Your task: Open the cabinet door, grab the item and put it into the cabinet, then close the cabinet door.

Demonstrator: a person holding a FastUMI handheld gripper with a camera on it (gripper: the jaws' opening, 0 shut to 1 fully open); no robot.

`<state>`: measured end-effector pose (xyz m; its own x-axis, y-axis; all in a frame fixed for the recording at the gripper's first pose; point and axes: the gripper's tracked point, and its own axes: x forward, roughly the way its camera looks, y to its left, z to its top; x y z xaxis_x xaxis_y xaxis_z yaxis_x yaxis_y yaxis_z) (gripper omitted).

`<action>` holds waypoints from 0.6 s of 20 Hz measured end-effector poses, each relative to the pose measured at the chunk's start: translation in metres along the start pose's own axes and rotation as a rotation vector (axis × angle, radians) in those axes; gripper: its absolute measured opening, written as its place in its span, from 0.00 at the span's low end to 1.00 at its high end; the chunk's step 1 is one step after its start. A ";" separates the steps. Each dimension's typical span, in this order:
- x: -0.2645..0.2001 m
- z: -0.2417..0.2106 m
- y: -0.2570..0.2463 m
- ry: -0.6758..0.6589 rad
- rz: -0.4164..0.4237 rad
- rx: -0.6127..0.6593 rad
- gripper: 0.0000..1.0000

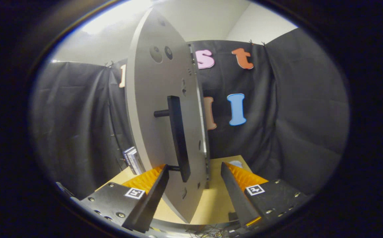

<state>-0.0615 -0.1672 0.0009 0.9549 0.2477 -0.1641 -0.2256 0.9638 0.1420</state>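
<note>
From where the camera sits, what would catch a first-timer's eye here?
The big grey cabinet door stands edge-on just ahead, rising between the fingers of the open gripper. A long black handle juts from its face, its lower end close by the left finger. A few small box-like items lie on the wooden tabletop beyond the door's far side.

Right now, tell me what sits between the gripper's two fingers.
In the gripper view, the open gripper straddles the cabinet door edge-on: the door's lower part and the bottom end of its black handle lie between the fingers, neither visibly pressing on it.
</note>
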 end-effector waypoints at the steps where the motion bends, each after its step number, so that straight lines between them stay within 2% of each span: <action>1: 0.004 -0.001 0.011 0.002 0.017 -0.001 0.95; 3: 0.016 -0.008 0.024 0.026 0.032 -0.021 0.95; 7: 0.036 -0.012 0.068 0.018 0.104 0.019 0.95; 12: 0.071 -0.010 0.112 0.009 0.123 -0.014 0.99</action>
<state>-0.0210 -0.0407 -0.0050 0.9181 0.3648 -0.1548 -0.3435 0.9274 0.1482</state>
